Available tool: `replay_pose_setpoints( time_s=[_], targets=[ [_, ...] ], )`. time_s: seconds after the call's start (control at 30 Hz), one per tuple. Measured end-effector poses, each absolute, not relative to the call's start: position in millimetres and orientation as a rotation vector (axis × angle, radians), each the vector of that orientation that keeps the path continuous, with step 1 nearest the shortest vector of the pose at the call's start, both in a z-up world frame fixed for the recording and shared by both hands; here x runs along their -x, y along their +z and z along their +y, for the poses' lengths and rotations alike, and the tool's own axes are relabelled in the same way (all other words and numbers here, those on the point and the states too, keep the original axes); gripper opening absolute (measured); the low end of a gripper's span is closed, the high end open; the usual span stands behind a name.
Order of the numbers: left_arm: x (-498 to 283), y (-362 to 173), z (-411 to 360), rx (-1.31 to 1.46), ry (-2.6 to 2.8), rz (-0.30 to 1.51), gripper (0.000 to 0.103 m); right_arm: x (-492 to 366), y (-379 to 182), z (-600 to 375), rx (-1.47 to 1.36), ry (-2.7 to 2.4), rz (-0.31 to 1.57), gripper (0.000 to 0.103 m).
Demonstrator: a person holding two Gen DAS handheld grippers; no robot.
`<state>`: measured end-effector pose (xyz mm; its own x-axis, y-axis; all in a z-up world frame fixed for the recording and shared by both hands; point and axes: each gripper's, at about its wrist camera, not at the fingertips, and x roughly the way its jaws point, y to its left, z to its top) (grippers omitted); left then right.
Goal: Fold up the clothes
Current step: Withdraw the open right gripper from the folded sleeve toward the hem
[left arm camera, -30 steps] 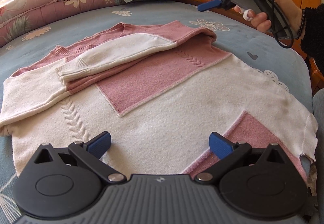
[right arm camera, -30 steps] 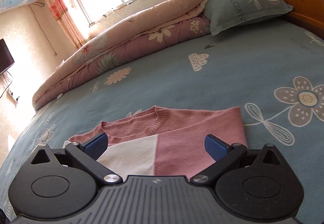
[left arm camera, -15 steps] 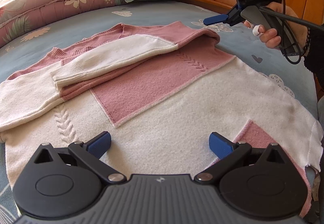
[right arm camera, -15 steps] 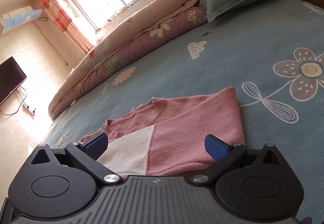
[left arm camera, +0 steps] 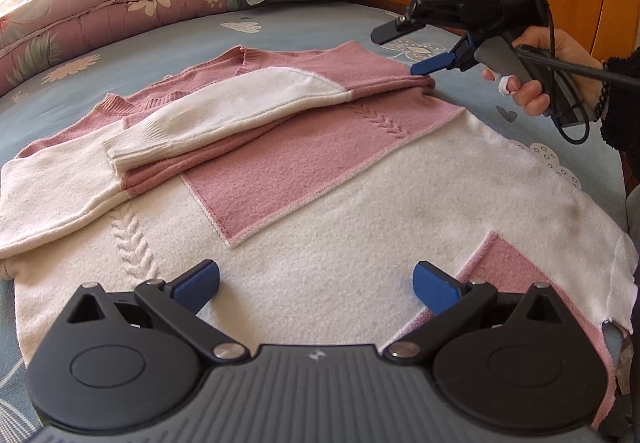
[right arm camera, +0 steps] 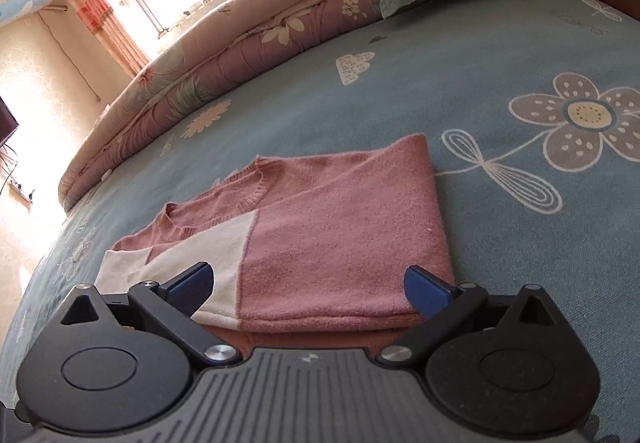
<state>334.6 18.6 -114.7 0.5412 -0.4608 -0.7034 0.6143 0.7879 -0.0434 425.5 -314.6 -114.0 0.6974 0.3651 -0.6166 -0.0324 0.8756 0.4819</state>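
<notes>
Both claws released over the sweater, right one closing in on the shoulder fold.

The pink-and-cream sweater (left arm camera: 332,179) lies flat on the bed (right arm camera: 460,83), sleeves folded across its chest. The left claw (left arm camera: 316,285) hovers spread wide above the sweater's hem; the right claw (right arm camera: 306,283), also spread, sits at the sweater's folded shoulder edge. Soft, floppy knit, light but stretchy, so I'd pinch a doubled edge, not a single layer.
</notes>
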Motion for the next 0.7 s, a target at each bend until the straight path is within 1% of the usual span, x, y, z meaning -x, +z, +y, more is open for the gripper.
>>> replay_pose_setpoints(
  time_s=[0.13,0.23,0.3,0.4,0.53,0.63,0.7],
  targets=[
    [-333,-114,19,-0.219,-0.644,0.765,0.102,-423,-102,-317,-0.472,0.243,0.765,0.103],
    [-333,-114,19,-0.217,-0.643,0.766,0.102,-423,-85,-319,-0.462,0.238,0.686,0.103],
    [-333,-114,19,-0.216,-0.642,0.766,0.102,-433,-89,-321,-0.487,0.218,0.695,0.103],
    [-333,-114,21,-0.212,-0.641,0.765,0.102,-451,-113,-318,-0.484,0.177,0.81,0.103],
    [-334,-114,22,-0.209,-0.634,0.765,0.102,-451,-101,-302,-0.452,0.232,0.718,0.103],
    [-334,-115,23,-0.205,-0.63,0.766,0.102,-463,-98,-284,-0.352,0.221,0.693,0.103],
    [-334,-115,23,-0.209,-0.631,0.765,0.102,-476,-110,-279,-0.319,0.205,0.746,0.103]
  ],
)
